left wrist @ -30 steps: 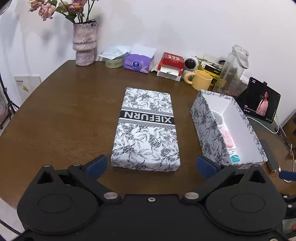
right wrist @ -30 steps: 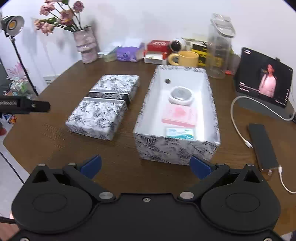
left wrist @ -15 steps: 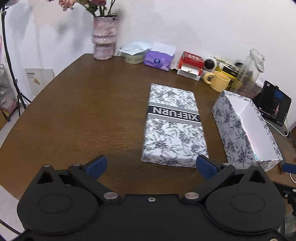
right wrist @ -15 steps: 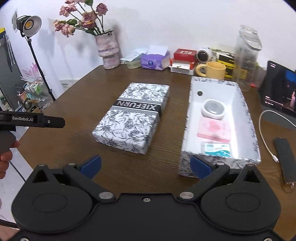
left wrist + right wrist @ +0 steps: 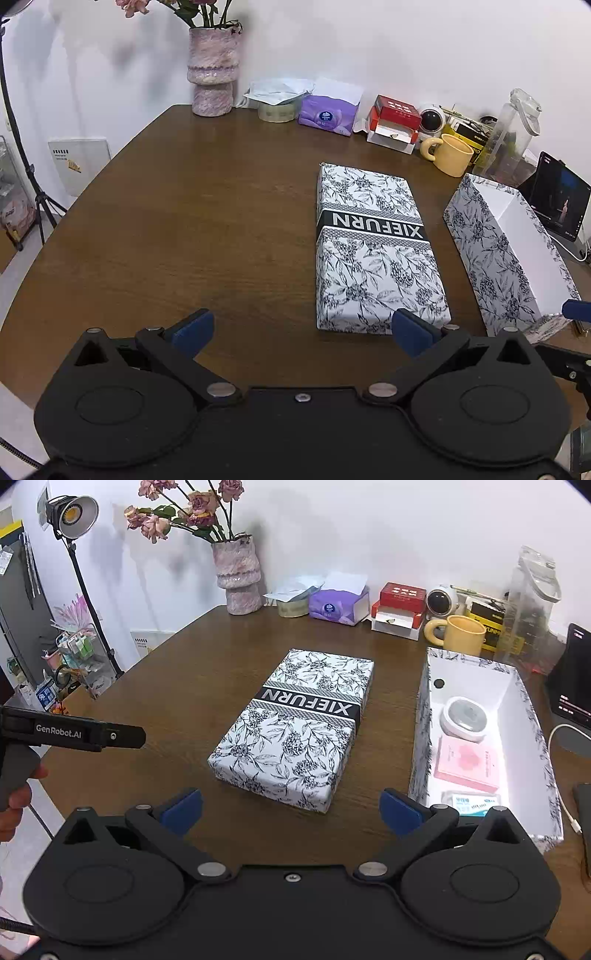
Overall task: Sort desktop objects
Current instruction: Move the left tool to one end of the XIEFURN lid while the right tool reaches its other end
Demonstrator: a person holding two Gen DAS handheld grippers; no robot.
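Both the left claw (image 5: 301, 328) and right claw (image 5: 291, 810) hang released over the surface's (image 5: 184, 229) near edge, facing the patterned lid (image 5: 295, 725).

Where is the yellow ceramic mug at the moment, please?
In both wrist views the yellow ceramic mug stands at the back right of the brown wooden table, just behind the open floral-patterned box and beside the clear plastic jug.
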